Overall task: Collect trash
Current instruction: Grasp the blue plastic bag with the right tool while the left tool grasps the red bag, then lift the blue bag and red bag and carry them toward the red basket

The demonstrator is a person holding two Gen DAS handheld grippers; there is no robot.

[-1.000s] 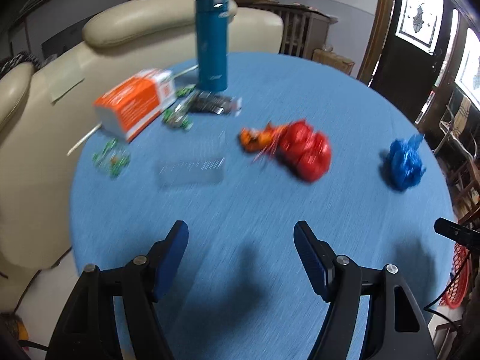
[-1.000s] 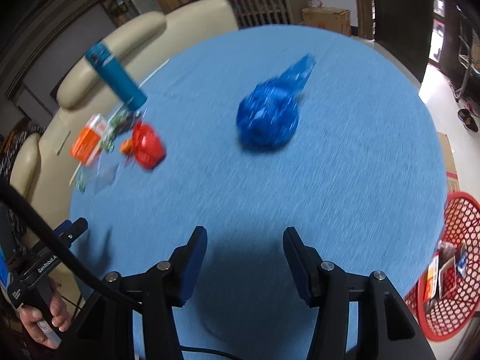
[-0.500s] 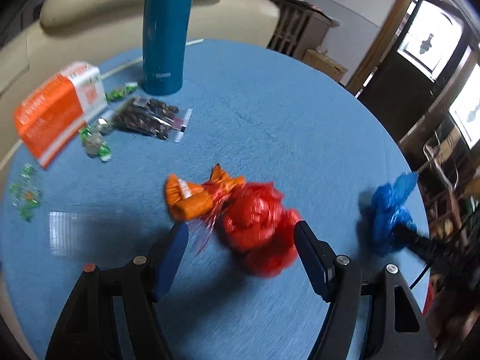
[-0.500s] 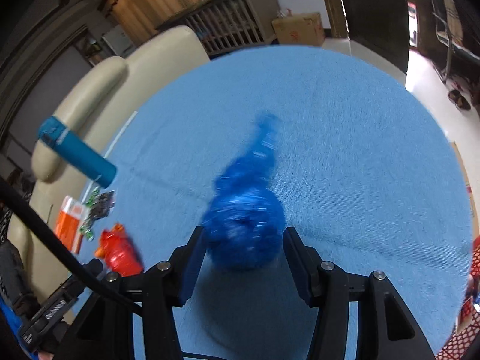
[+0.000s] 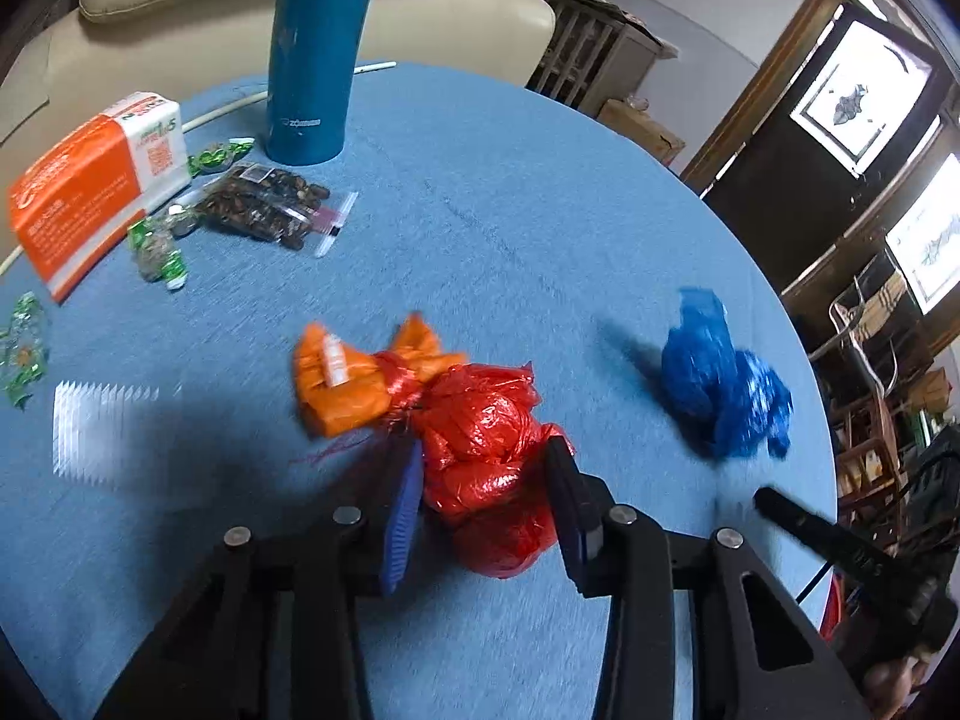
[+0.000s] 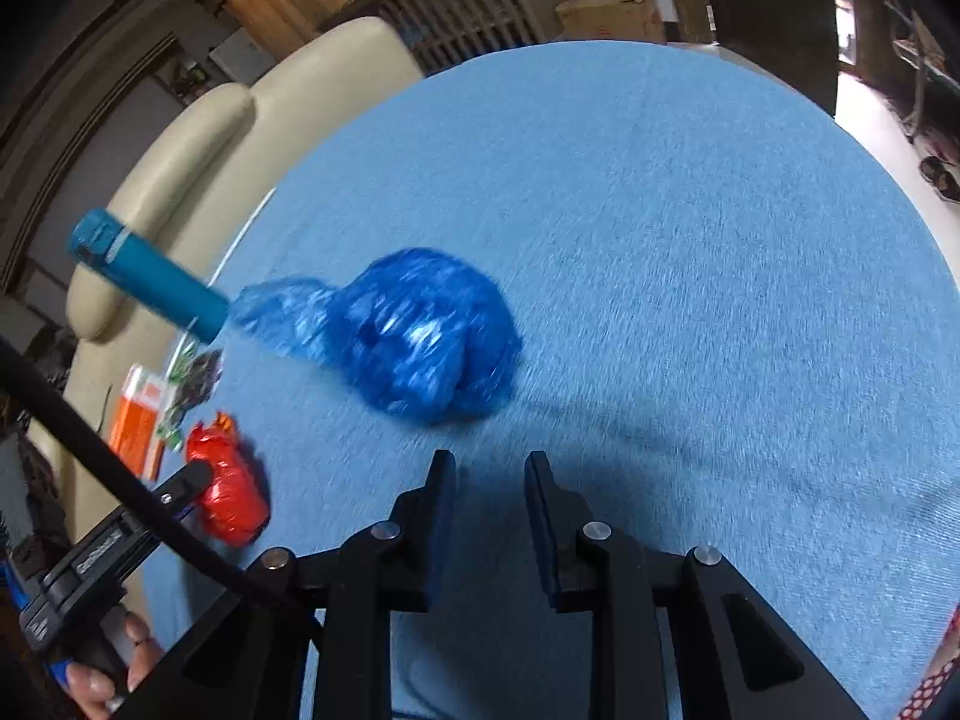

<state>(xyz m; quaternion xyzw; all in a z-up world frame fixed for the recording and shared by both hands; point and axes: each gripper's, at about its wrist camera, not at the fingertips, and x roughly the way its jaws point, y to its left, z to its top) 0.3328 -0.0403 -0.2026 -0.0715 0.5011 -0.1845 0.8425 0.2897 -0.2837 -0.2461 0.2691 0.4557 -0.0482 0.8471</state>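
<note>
The left gripper (image 5: 483, 480) has its jaws closed in on the red plastic bag (image 5: 489, 450); both pads press into the crumpled film, though the picture does not confirm a firm hold. An orange bag (image 5: 342, 384) lies just beyond the left fingertip, apparently tied or tangled to the red one by red strands. The right gripper (image 6: 489, 480) has its jaws narrowed with nothing between them; the blue plastic bag (image 6: 420, 333) rests on the blue tablecloth (image 6: 690, 240) just ahead of the fingertips, apart from them. Risks, as judged: the thin film may slip out of the left pads on lifting, since only loose folds appear caught. The orange bag may drag along and then drop off. On the right, the jaw gap looks too narrow for the bag, so advancing as set would push it away rather than capture it. The teal flask (image 5: 315, 54) and the snack packets (image 5: 264, 210) stand well beyond the fingers and seem out of harm's way.
</note>
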